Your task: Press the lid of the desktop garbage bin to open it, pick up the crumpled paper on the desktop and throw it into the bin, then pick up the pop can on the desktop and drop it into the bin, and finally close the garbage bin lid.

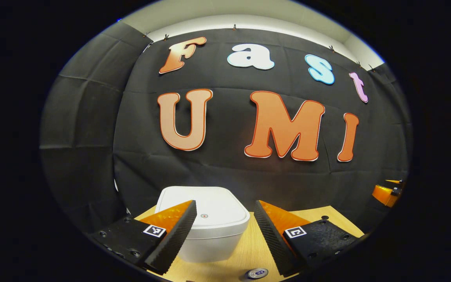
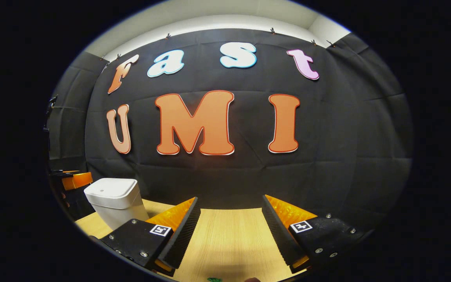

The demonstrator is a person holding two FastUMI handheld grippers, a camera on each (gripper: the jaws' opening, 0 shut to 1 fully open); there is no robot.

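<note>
- While both of my grippers hang above the wooden desktop (image 2: 225, 235), no step of the task looks done yet: the bin is shut and I hold nothing, so I judge the lid press to be the step in hand
- Largest of the task's things is the white garbage bin (image 1: 213, 243), standing on the desktop near the black booth wall (image 1: 225, 172); in the left gripper view it sits low and centre, partly behind my left finger, and in the right gripper view it stands far off to the left (image 2: 118, 201)
- Its lid (image 1: 217, 207) lies flat and closed, with a small round mark on top near the front edge, which I take for the press point
- My left gripper (image 1: 225, 231) is spread wide with nothing between the fingers, hovering in front of the bin and apart from it
- My right gripper (image 2: 229, 231) is likewise spread wide and empty, over bare desktop, well apart from the bin
- Smaller, the pop can (image 1: 257, 273) shows just its top at the bottom edge of the left gripper view, on the desktop in front of the bin
- As for the crumpled paper, I cannot place it
- Next, I judge, the left gripper must go forward and down so that one fingertip lands on the round mark, pressing straight down, not sliding off the smooth lid
</note>
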